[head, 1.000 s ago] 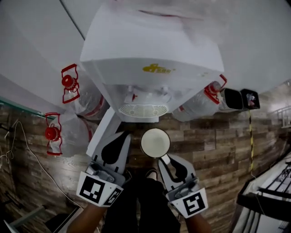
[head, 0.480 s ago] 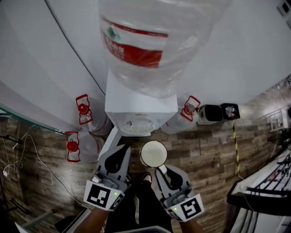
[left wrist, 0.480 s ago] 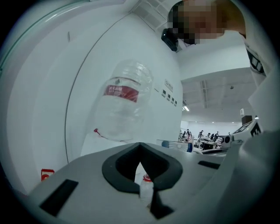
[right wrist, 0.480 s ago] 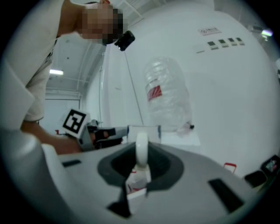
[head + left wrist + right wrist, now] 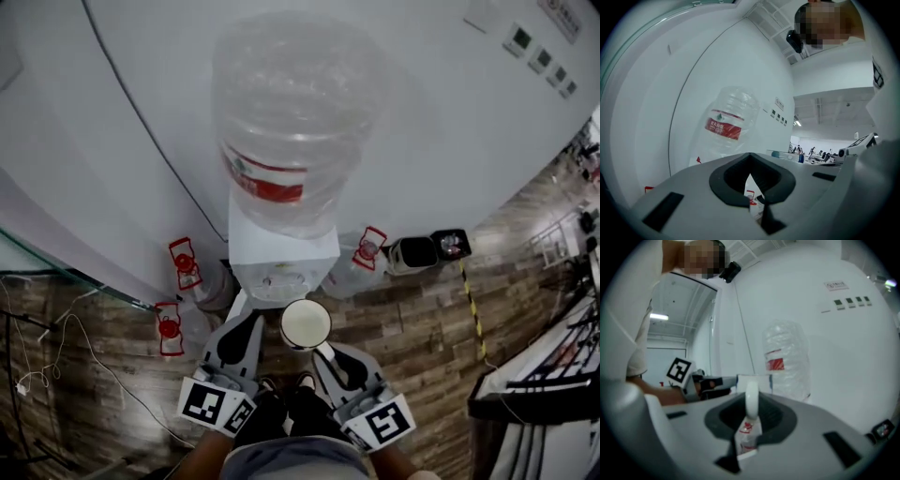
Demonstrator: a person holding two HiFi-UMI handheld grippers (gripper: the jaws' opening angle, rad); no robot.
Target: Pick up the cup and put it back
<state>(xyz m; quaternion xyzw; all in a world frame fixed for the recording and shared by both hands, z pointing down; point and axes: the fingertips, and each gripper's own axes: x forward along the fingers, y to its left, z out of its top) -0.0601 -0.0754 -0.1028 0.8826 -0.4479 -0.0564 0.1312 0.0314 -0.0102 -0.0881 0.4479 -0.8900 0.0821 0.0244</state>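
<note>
A white cup (image 5: 306, 324) with a pale inside hangs in the air in front of the water dispenser (image 5: 281, 251), seen from above in the head view. My right gripper (image 5: 325, 350) is shut on its handle (image 5: 751, 401), which stands upright between the dark pads in the right gripper view, with the cup's body (image 5: 754, 382) just beyond. Beside the cup on its left, my left gripper (image 5: 249, 326) is shut with nothing in it; in the left gripper view its pads meet at the tips (image 5: 757, 201). Neither gripper touches the dispenser.
A big clear water bottle (image 5: 291, 122) sits on top of the dispenser against the white wall. Spare bottles with red caps (image 5: 185, 264) (image 5: 367, 248) lie on the wooden floor on both sides. A black bin (image 5: 427, 251) stands to the right, cables (image 5: 37, 375) trail at the left.
The head view has risen and pulled back: the dispenser looks smaller and its top bottle has come fully into view. Both grippers and the cup keep their places relative to each other.
</note>
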